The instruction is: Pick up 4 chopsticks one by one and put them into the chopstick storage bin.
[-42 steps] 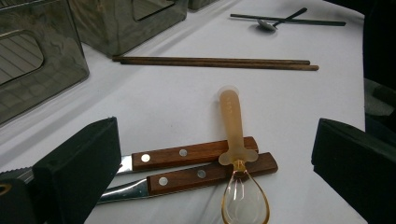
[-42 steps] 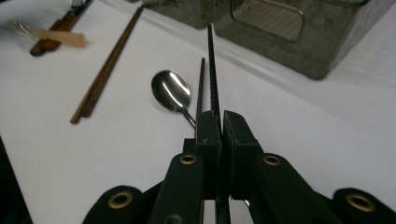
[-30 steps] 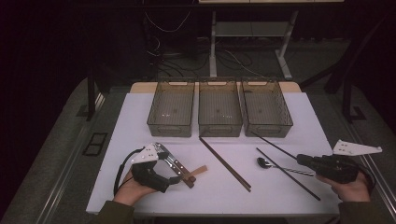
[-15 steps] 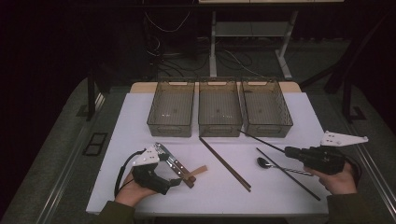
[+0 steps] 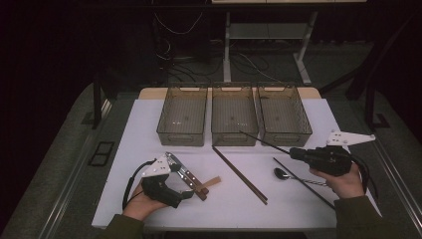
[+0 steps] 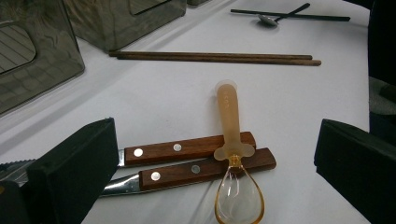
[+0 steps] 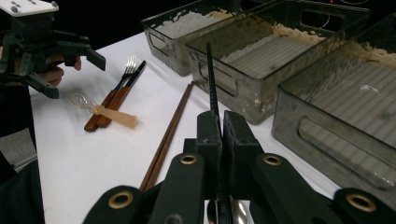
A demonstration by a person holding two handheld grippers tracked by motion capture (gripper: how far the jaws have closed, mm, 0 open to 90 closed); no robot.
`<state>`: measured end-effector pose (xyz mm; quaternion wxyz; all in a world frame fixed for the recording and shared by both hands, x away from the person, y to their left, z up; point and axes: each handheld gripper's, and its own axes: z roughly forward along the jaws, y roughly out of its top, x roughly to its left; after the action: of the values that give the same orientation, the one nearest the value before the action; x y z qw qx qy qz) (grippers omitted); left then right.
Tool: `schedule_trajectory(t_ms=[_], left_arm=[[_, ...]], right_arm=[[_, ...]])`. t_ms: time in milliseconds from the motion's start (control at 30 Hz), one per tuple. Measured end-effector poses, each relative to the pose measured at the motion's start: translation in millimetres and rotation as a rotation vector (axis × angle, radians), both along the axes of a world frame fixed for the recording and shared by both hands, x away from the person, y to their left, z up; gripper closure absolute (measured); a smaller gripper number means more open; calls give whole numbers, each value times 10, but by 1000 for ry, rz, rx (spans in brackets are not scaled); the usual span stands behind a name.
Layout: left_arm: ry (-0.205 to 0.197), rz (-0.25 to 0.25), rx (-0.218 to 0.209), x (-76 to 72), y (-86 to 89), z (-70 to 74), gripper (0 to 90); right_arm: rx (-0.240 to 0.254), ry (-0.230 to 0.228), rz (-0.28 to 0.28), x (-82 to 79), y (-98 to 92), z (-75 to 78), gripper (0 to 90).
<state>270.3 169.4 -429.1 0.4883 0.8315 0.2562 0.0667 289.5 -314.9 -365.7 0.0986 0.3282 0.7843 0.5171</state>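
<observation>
My right gripper [image 5: 294,154] is shut on a black chopstick [image 5: 263,142], held off the table with its tip aimed at the middle bin [image 5: 234,138]; in the right gripper view the stick [image 7: 210,79] rises from between the closed jaws. A second black chopstick [image 5: 303,183] and a metal spoon [image 5: 280,173] lie on the table under that hand. My left gripper [image 5: 186,183] rests at the front left, open, its jaws either side of a wooden-handled fork and knife [image 6: 187,158] with an amber translucent spoon [image 6: 231,140] across them.
Three translucent bins stand in a row at the back: left [image 5: 180,137], middle, right [image 5: 288,137]. A pair of brown chopsticks [image 5: 240,175] lies diagonally mid-table. The white table [image 5: 149,129] has bare room at the left and front.
The right hand has carried the black chopstick left and up, toward the bins. The left gripper and the cutlery by it have not moved.
</observation>
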Motion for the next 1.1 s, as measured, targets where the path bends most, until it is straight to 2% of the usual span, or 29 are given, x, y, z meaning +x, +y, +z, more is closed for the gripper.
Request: schedule_trajectory(t_ms=[633, 900, 1100], left_arm=[[-2, 3, -1, 3, -12, -4, 0], [-8, 5, -6, 4, -4, -1, 0], [-12, 5, -2, 2, -9, -8, 0]], right_arm=[[-22, -6, -17, 206, 450, 100, 856], [-14, -23, -26, 363, 704, 185, 857], [-27, -25, -31, 500, 909, 228, 857]])
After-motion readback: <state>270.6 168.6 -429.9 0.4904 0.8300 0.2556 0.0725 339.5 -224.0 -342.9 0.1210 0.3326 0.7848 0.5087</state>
